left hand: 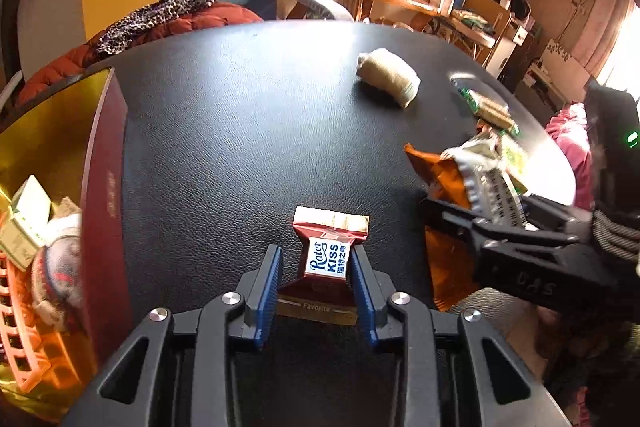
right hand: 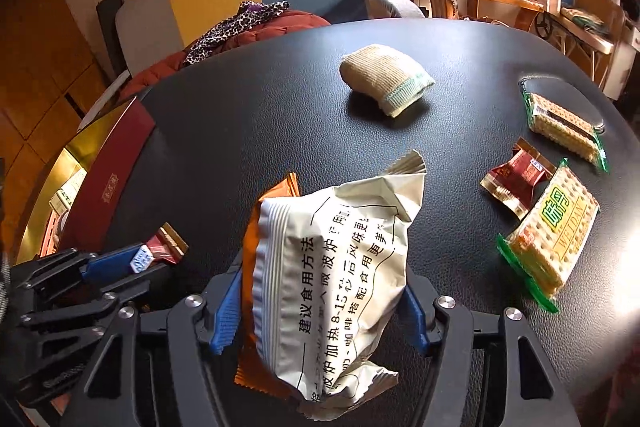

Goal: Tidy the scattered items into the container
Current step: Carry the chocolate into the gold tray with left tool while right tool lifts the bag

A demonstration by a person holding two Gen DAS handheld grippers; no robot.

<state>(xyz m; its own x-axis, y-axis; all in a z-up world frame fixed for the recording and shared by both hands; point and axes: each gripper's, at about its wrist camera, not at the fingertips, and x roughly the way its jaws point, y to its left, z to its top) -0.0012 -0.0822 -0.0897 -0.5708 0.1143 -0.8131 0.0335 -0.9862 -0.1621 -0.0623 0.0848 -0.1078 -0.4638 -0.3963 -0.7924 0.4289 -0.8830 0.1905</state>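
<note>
Left wrist view: container (left hand: 105, 163), dark red wall and gold lining, sits at the left table edge with items inside. Left gripper (left hand: 318, 267) has its blue pads pressed on the sides of a red Rater Kiss candy (left hand: 326, 259) over the black table (left hand: 240, 115). Right gripper (right hand: 320, 301) is clamped around a cream-and-orange snack packet (right hand: 340, 267). Beyond: rolled sock (right hand: 384, 81); further right, another red candy (right hand: 516, 177) and two cracker packs (right hand: 554, 231) lying on the table.

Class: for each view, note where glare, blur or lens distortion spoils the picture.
Left wrist: window glare washes out the top; the cracker packs are motion-blurred; the table edge bows. Right wrist: glare whitens the right edge; the table rim curves; the print on the bag stays sharp.
</note>
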